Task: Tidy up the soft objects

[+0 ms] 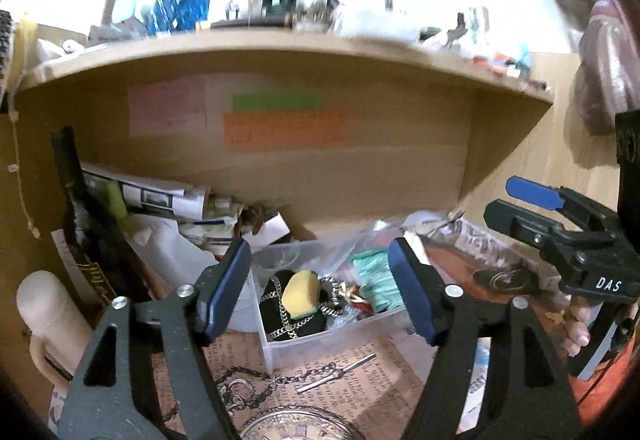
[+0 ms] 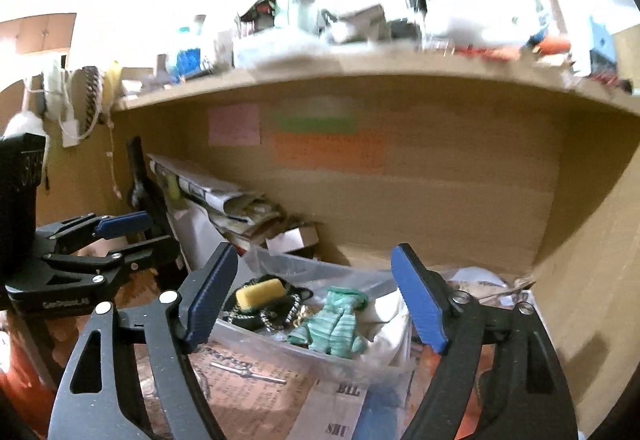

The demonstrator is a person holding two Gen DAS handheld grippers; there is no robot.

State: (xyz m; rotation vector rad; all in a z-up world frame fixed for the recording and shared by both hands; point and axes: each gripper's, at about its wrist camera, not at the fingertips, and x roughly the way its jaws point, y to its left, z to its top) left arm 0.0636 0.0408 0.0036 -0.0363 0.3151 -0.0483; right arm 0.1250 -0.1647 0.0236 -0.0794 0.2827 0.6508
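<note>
Here, under the long wooden shelf [image 1: 280,48] with its blurred clutter on top, the desk nook holds a leaning heap of papers [image 1: 160,196] at about ten o'clock from the clear plastic bin [image 2: 320,356], and that bin is where the work sits. Both tools hover short of it, touching nothing. The left gripper [image 1: 320,288] has its blue pads spread wide and empty, framing the bin's left half; the right gripper [image 2: 316,296] is just as wide and empty, with the bin straight ahead between its fingers. Inside, the soft things lie among hard ones: a mint-green striped doll outfit [image 2: 334,324] rests toward the bin's three o'clock side, partly on white cloth or plastic, and a yellow sponge [image 1: 300,288] sits at nine o'clock on a black pouch [image 1: 292,316] draped with a metal chain [image 1: 280,304]. I judge the step in hand to be reaching in for one soft piece, and the outfit looks the likelier pick for the right tool, since it lies nearest that tool's centre line. To do it well, I would come down from above rather than over the front wall, keep the pads wide until they straddle the garment's body, and pinch the fabric alone, because the chain and small gold trinkets just beside it at nine o'clock could snag and ride up. The left tool could steady the bin, which looks light. On the printed paper in front, a loose chain and a small metal bar [image 1: 338,372] are best left alone.
</note>
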